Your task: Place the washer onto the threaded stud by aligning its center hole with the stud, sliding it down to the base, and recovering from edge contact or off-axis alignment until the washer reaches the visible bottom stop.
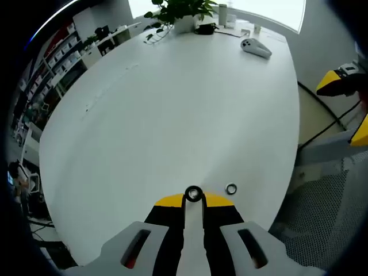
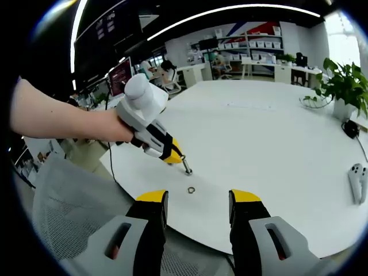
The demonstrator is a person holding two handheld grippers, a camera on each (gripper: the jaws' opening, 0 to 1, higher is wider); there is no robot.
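Our left tongs (image 1: pixel 193 198) are clamped on the stud (image 1: pixel 193 194), whose tip rests on the white desk (image 1: pixel 172 103). The washer (image 1: pixel 231 188) lies flat just right of it, apart. Our right tongs (image 2: pixel 194 201) stand wide open, with the washer just beyond their tips. Farther off stands a plant (image 1: pixel 181 12).

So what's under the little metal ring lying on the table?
Only the white round table. The small metal washer lies flat on it, beside the left gripper, which is shut on a threaded metal stud. Through the washer's hole, bare tabletop shows.
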